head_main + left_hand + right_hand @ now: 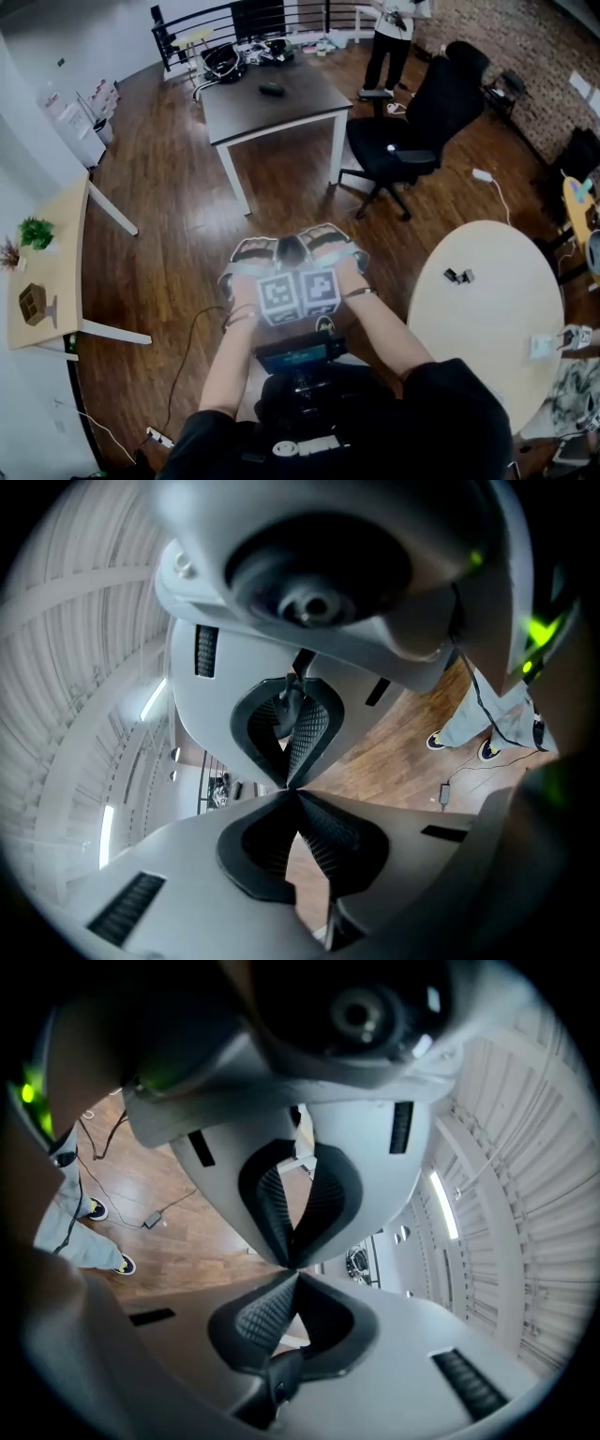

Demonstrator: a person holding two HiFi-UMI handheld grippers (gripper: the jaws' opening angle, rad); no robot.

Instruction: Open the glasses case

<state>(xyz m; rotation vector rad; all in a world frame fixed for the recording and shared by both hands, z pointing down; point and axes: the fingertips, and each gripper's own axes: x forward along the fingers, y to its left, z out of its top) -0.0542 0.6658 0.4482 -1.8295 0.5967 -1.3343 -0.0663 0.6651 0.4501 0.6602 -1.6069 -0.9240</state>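
A small dark oblong thing, taken to be the glasses case (272,89) though too small for certainty, is seen lying on the dark counter (309,103) across the room. Well apart from it, the left gripper (253,251) and the right gripper (328,239) are held side by side above the wooden floor (169,216). The left fingers (309,731) are pressed together on nothing, as are the right fingers (272,1206). A black office chair (422,117) is seen beside the counter.

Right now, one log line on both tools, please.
left tool: shut, empty | right tool: shut, empty | held side by side above wood floor
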